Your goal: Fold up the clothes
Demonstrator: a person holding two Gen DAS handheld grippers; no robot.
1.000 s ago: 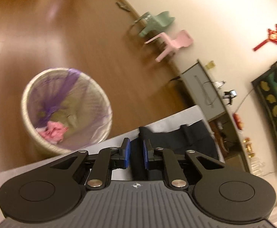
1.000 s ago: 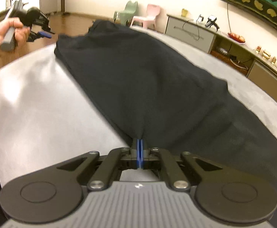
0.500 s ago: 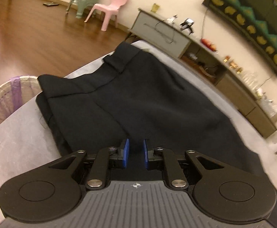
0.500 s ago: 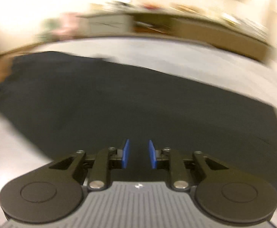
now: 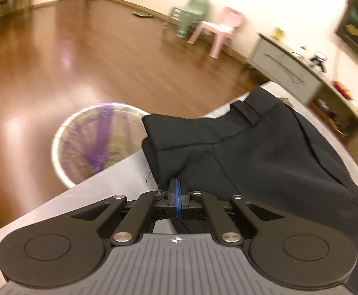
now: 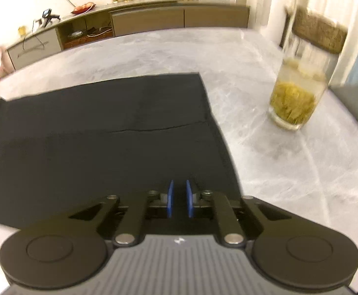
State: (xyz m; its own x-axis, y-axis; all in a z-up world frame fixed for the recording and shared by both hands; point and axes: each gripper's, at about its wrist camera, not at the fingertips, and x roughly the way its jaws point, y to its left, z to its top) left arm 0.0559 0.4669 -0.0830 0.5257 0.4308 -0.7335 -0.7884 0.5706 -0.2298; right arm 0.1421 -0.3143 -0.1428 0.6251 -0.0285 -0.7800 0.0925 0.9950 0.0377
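Left gripper (image 5: 177, 184): pads pressed together, pinching a raised edge of black trousers (image 5: 264, 142) near the waistband end. Right gripper (image 6: 179, 196): blue pads apart, nothing between them, poised over the hem end of the same trousers (image 6: 93, 132). Spread flat across a grey marble table (image 6: 264, 147). Beside the hem, a glass jar (image 6: 299, 93); below the table edge, a wastebasket (image 5: 93, 142).
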